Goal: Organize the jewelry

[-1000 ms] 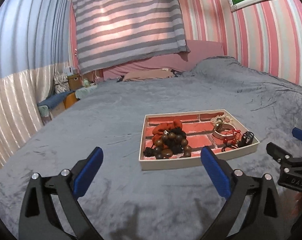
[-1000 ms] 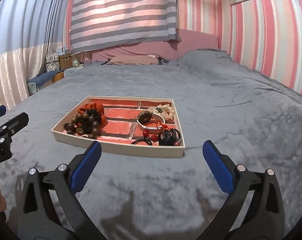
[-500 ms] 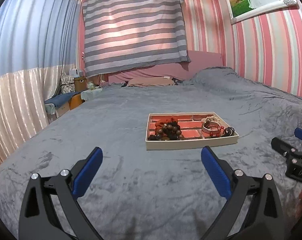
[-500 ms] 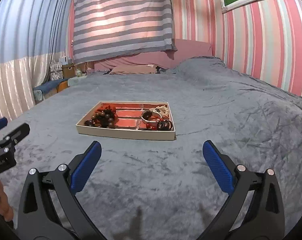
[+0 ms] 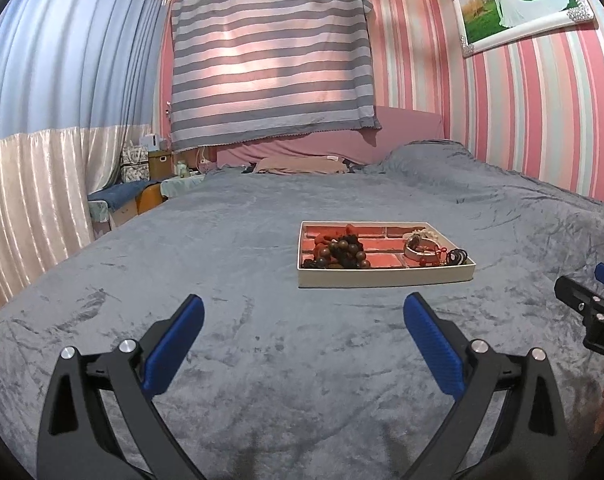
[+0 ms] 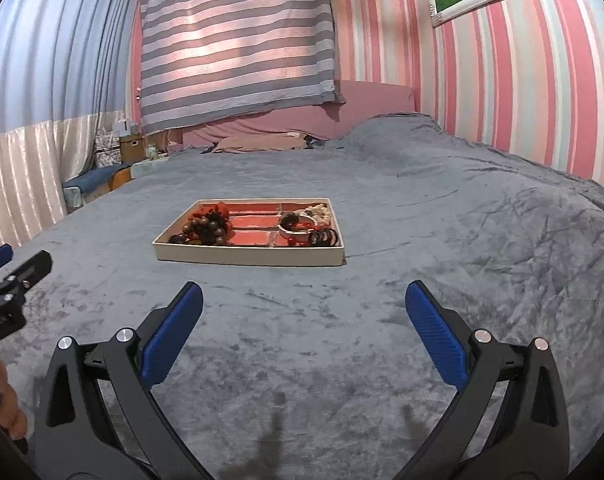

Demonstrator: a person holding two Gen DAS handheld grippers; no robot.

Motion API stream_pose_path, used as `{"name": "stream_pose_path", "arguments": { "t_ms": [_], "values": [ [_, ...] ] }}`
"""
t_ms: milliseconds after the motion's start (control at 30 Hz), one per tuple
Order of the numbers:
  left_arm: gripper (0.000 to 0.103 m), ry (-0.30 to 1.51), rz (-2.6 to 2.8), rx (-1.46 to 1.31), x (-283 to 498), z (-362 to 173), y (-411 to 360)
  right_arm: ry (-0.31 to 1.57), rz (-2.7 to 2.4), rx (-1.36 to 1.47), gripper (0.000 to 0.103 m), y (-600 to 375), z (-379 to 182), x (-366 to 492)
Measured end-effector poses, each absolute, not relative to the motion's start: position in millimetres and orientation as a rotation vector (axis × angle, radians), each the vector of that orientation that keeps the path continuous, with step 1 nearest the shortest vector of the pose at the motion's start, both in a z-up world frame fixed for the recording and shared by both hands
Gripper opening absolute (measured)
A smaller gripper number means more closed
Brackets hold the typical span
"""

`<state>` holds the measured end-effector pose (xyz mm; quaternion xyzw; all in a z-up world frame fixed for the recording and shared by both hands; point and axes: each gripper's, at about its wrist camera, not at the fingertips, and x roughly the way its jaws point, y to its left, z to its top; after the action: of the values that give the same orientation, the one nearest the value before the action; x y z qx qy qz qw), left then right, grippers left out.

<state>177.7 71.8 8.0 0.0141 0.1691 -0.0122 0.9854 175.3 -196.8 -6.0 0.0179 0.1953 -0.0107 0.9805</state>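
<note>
Grey plush bedspread (image 5: 262,360) fills the near ground, where the left gripper (image 5: 303,322) and right gripper (image 6: 303,312) hover wide apart and empty, seemingly poised to reach in. Farther off, the shallow white cardboard tray (image 5: 385,276) holds brown wooden beads (image 5: 341,254) at left and a white bangle (image 5: 419,246) at right, apparently grouped by kind.

Left hand-held gripper (image 5: 303,312), right hand-held gripper (image 6: 303,300): black frames, blue ribbed pads (image 5: 433,348), silver screws.
</note>
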Motion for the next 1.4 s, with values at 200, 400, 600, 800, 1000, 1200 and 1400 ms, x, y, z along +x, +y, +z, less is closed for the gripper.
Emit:
{"name": "stream_pose_path", "arguments": {
  "t_ms": [200,400,600,800,1000,1200,1400],
  "values": [
    [0.098,0.332,-0.018,0.034,171.8,10.0,72.9,0.384,-0.052,0.030,0.099,-199.6,-7.8,174.6],
    [0.098,0.329,-0.007,0.044,172.0,10.3,71.2,0.357,-0.067,0.006,0.099,-197.0,-6.4,170.8],
    [0.098,0.322,-0.006,0.046,172.6,9.3,72.2,0.335,-0.069,-0.009,0.099,-193.9,-5.3,167.4],
    [0.098,0.326,-0.004,0.049,174.4,8.1,71.0,0.332,-0.070,-0.014,0.099,-192.1,-5.1,167.5],
    [0.098,0.320,-0.004,0.053,174.6,7.8,70.8,0.332,-0.072,-0.009,0.099,-191.6,-6.7,168.3],
    [0.098,0.320,-0.005,0.049,174.8,6.9,70.8,0.332,-0.071,-0.011,0.099,-192.5,-6.6,168.6],
    [0.098,0.324,-0.001,0.032,176.5,6.6,74.1,0.337,-0.069,-0.010,0.099,-193.6,-6.1,168.6]
  ]
}}
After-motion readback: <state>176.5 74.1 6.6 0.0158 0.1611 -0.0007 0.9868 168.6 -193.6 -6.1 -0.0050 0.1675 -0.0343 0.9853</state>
